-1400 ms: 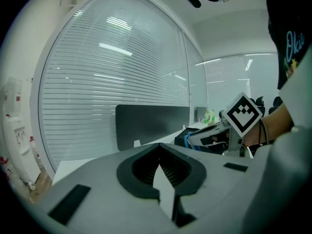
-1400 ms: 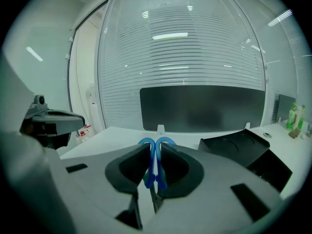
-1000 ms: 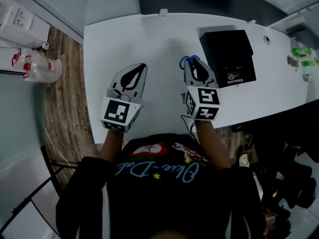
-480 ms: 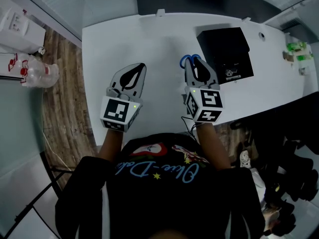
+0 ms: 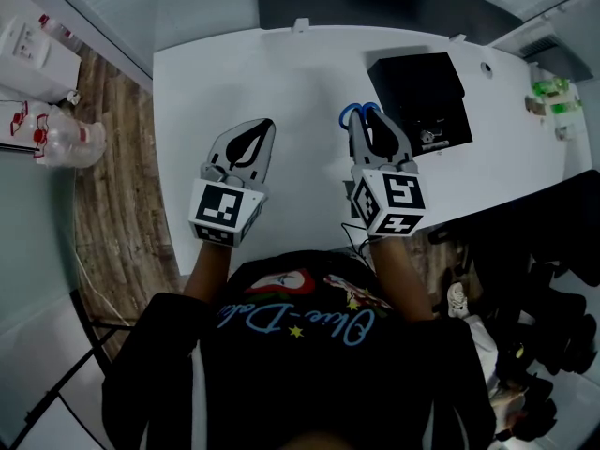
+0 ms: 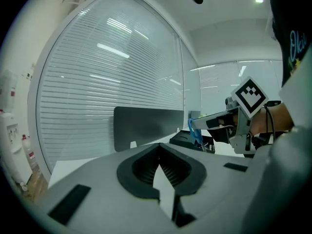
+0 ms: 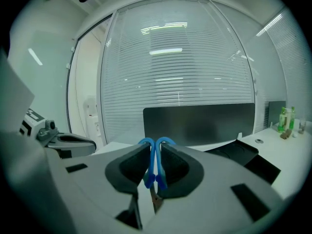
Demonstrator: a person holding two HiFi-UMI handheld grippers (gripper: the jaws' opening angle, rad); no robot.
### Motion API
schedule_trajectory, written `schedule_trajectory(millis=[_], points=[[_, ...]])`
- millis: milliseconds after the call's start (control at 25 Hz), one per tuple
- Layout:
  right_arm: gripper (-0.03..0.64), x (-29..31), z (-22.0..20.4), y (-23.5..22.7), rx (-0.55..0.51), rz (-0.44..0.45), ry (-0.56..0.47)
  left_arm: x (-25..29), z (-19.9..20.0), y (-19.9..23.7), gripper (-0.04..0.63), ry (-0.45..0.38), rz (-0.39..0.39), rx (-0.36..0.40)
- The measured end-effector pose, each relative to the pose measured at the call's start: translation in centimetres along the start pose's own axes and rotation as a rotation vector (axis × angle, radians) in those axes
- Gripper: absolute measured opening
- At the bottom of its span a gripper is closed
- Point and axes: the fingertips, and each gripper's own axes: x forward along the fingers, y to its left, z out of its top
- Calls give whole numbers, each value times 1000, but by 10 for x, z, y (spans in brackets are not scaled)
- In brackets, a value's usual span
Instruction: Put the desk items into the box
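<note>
**Head view.** A white tabletop (image 5: 281, 73) fills the upper half of the frame. The person stands at its near edge, at the bottom of the frame, with one claw in each hand.

**Left claw** (image 5: 266, 127). It sits left of centre and is held over the tabletop. In the left gripper view its two jaws meet at the tips, with only a teardrop-shaped gap behind them. Nothing is between them.

**Right claw** (image 5: 367, 122). It sits right of centre, well apart from the left one. Its jaws are clamped on the scissors (image 7: 154, 167). In the right gripper view the two blue handle loops are pressed side by side between the pads and stick out past the jaw tips. The blades run down and back beneath the jaws. In the left gripper view, at the right of the frame, the scissors appear raised off the tabletop.

**Box** (image 5: 417, 87). This is a black box lying on the tabletop in the upper right of the head view, just to the right of the right claw's tips. The scissors are outside it. A small item shows at its near edge, too small to identify.

**Surroundings.**
- A dark panel (image 7: 200, 123) stands along the far edge of the tabletop, in front of the slatted blinds (image 7: 175, 62).
- Green bottles (image 5: 548, 90) stand at the right end of the tabletop.
- A clear plastic bottle (image 5: 66, 139) lies on the wooden floor (image 5: 122, 214) at the left edge of the frame.
</note>
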Motion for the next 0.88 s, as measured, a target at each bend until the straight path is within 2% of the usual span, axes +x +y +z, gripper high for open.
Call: schedule_trajectory(millis=[360, 880], points=[[77, -10, 16, -4, 15, 31, -50, 5, 4, -9, 8, -6, 3, 8], [77, -32, 17, -32, 37, 67, -64, 19, 19, -51, 8, -12, -5, 23]])
